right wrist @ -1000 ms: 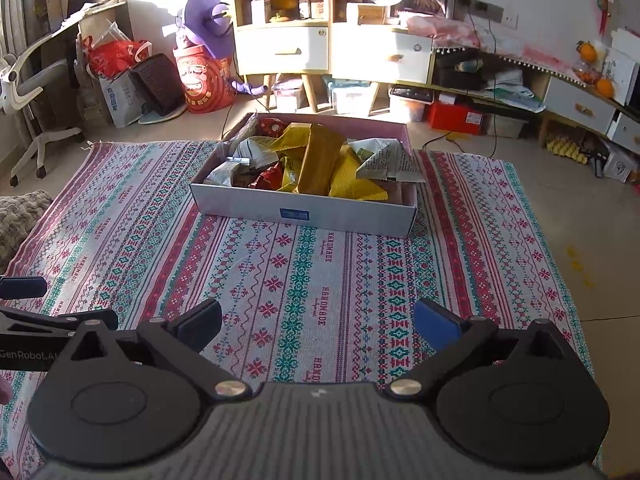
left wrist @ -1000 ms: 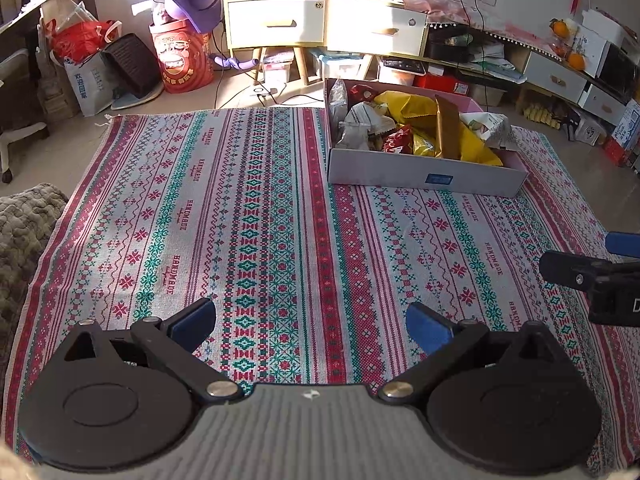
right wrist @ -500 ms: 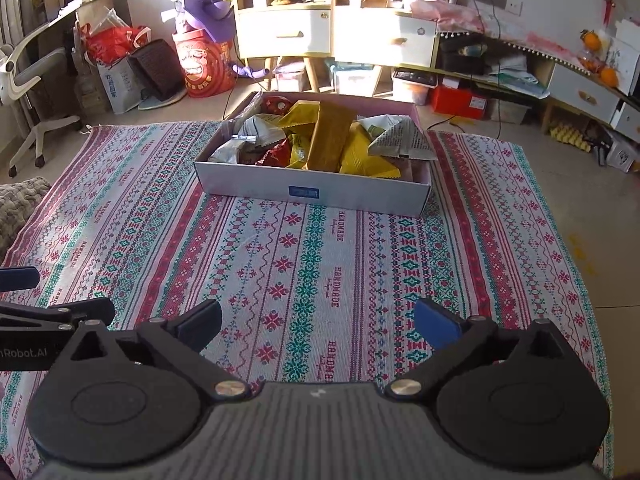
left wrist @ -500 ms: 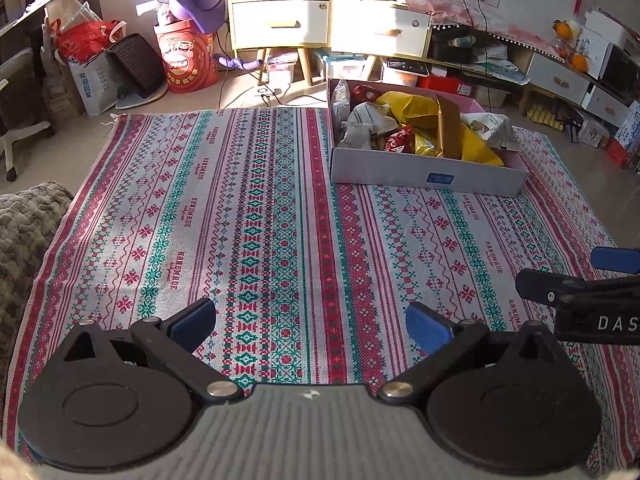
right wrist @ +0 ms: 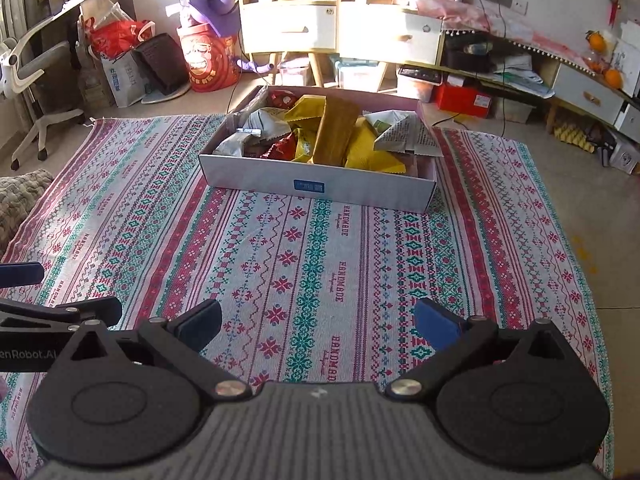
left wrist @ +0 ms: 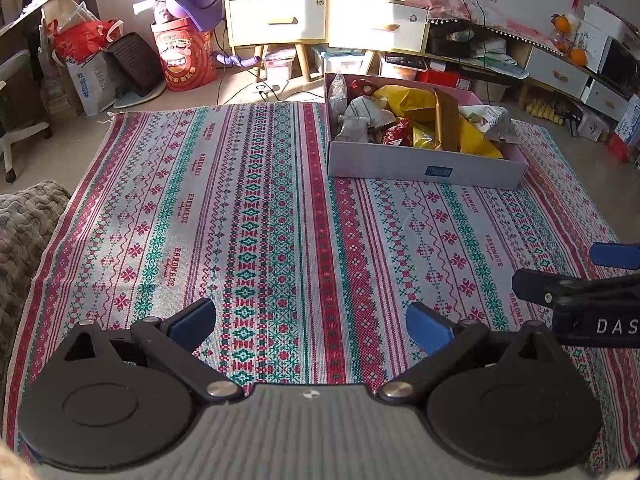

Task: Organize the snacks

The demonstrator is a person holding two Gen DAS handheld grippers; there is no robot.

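A white cardboard box (left wrist: pixel 424 166) (right wrist: pixel 320 186) stands on the patterned rug (left wrist: pixel 248 216) (right wrist: pixel 320 264). It is heaped with snack packets: yellow bags (right wrist: pixel 372 152), a brown packet (right wrist: pixel 334 132), a red one (right wrist: pixel 282 148) and grey-white ones (right wrist: pixel 264 120). My left gripper (left wrist: pixel 310 316) is open and empty, low over the rug, well short and left of the box. My right gripper (right wrist: pixel 318 320) is open and empty, facing the box from a distance. Each gripper shows at the edge of the other's view.
Wooden cabinets with white drawers (left wrist: pixel 276 20) stand behind the rug. A red bin with a purple toy (left wrist: pixel 186 56), bags (left wrist: pixel 88 76) and an office chair (right wrist: pixel 36 80) are at back left. A cluttered low shelf (left wrist: pixel 500 52) runs right. A grey blanket (left wrist: pixel 24 232) lies at left.
Both grippers have drawn back and risen slightly from the box. The right gripper now reaches further into the left wrist view. Both jaws stay open.
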